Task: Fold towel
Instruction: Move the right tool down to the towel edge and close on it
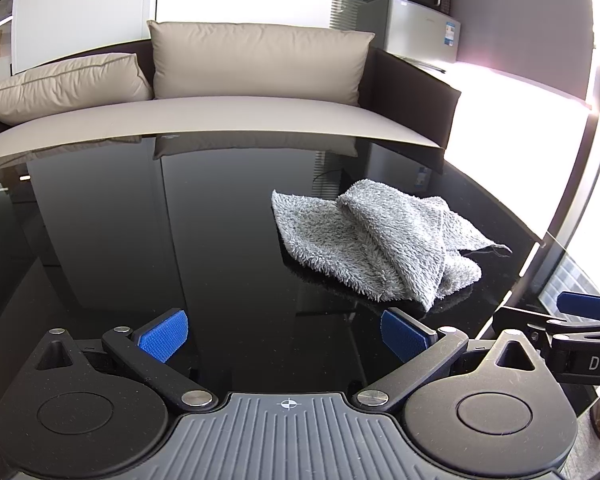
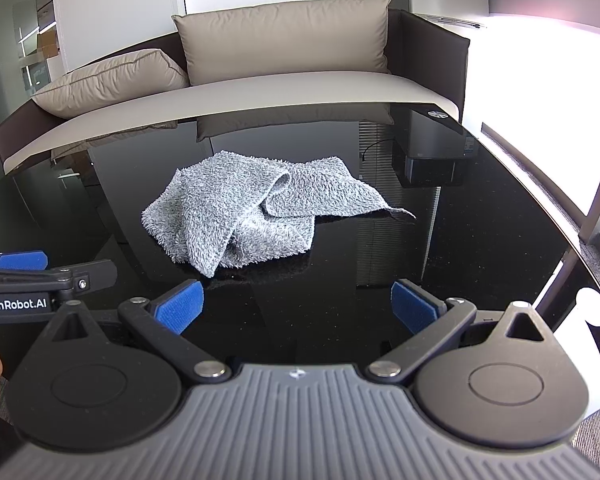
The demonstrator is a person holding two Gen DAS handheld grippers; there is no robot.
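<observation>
1. Your towel (image 2: pixel 246 216) lies crumpled in a loose heap on the black glass worktop (image 2: pixel 480 240), toward the middle, well in from the far edge that faces the sofa (image 2: pixel 284 40). Not folded yet, not even flattened.
2. Key relation: the towel sits ahead of both hand-held grippers, between them. From your left hand-held gripper (image 1: pixel 286 338) the towel (image 1: pixel 380 240) is ahead and off to the right; from your right hand-held gripper (image 2: pixel 298 306) it's ahead and slightly left, almost dead centre.
3. Right looks nearer and better lined up, so my call is the right one leads. The near lobe of the heap ends just beyond its left pad (image 2: pixel 180 307).
4. Long axis of the heap runs roughly left-right across the worktop, parallel to the far edge. One thin corner (image 2: pixel 400 212) trails flat toward the right edge; a thick rolled flap (image 2: pixel 236 196) drapes over the middle down to the near side.
5. Both hand-held grippers are spread wide and hold nothing; blue pads well apart, nothing touching the towel.
6. The two hand-held grippers are side by side, close together: the right one's finger (image 1: pixel 580 306) shows at the right rim of the left view.
7. Likely next need: pull that flap off and spread corners apart first. Risk: pinching two layers at once.
</observation>
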